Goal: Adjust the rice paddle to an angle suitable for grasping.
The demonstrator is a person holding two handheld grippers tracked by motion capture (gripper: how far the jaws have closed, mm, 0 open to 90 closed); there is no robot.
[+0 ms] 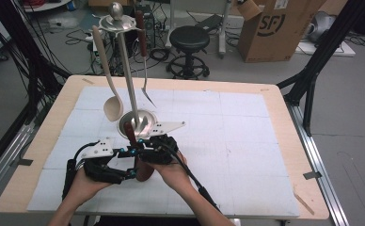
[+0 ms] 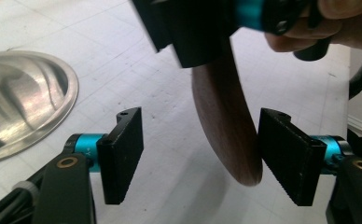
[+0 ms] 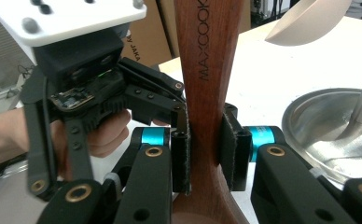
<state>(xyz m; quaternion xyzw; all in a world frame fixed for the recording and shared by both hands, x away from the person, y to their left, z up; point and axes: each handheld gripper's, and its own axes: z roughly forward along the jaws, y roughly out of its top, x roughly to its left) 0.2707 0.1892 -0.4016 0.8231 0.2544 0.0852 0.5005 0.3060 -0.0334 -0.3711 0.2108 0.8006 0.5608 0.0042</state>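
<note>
1. Wooden spoon held upright over the counter, just in front of the rack base.
2. Right gripper jaws pinch its neck.
3. Left gripper jaws spread around the bowl end, not touching the left pad.
4. Risk: an off-centre left closing could twist the spoon loose.
</note>
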